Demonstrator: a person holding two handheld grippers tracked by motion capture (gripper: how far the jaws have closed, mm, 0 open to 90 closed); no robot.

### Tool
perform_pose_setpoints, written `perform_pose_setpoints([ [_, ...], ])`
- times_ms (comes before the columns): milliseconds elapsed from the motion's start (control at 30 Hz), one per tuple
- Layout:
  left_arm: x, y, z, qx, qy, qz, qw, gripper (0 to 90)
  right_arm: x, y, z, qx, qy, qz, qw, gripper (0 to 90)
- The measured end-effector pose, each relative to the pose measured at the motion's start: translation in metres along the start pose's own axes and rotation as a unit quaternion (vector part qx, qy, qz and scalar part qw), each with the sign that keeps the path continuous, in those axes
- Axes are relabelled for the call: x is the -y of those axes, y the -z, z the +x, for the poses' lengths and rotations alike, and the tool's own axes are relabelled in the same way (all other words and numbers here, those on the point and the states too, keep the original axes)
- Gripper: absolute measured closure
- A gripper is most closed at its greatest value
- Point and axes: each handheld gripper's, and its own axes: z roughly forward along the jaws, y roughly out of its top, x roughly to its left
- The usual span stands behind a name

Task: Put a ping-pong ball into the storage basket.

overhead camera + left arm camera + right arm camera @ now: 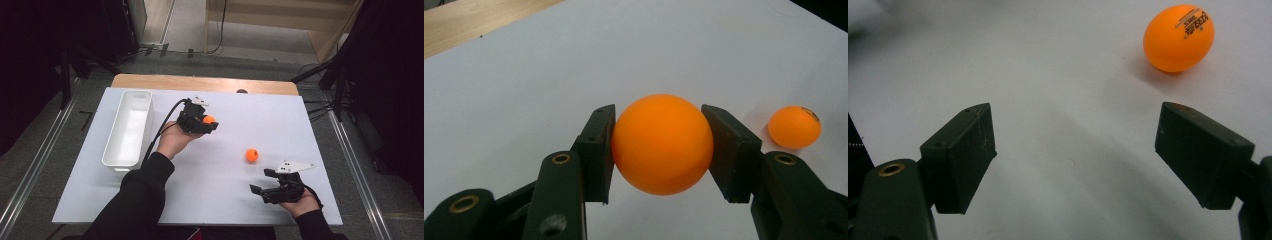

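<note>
In the high view, the left tongs [209, 123] sit just above the centre of the frame, closed on an orange ball [208, 119] that peeks out between the black jaws. The left gripper view shows this grip close up: the held ball [662, 143] is clamped at its widest part, one pad pressing on each side, and it hangs clear of the white table [574, 60] beneath it.

A second orange ball [252, 155] lies loose on the table, right of centre in the high view, between the two hands and nearer the right one. It appears at the right edge of the left gripper view [794, 127] and in the upper right of the right gripper view [1178, 38], where dark print shows on its top.

The right tongs [261, 181] rest low at the lower right of the high view, jaws spread wide with nothing between them, pointing left across the table.

A long white tray [116, 159] stands along the left side of the table, well apart from both balls.
</note>
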Motion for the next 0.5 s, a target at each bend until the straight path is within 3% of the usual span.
perform_pose_setpoints([
  [100,0.002,0.006,-0.001,-0.003,-0.007,0.001,1.0,50.3,0.0,0.0,0.0,0.0,0.001,0.0,1.0,14.9],
  [500,0.009,0.021,0.003,0.003,0.004,-0.005,1.0,50.3,-0.001,0.0,0.001,-0.001,-0.004,0.0,1.0,14.9],
])
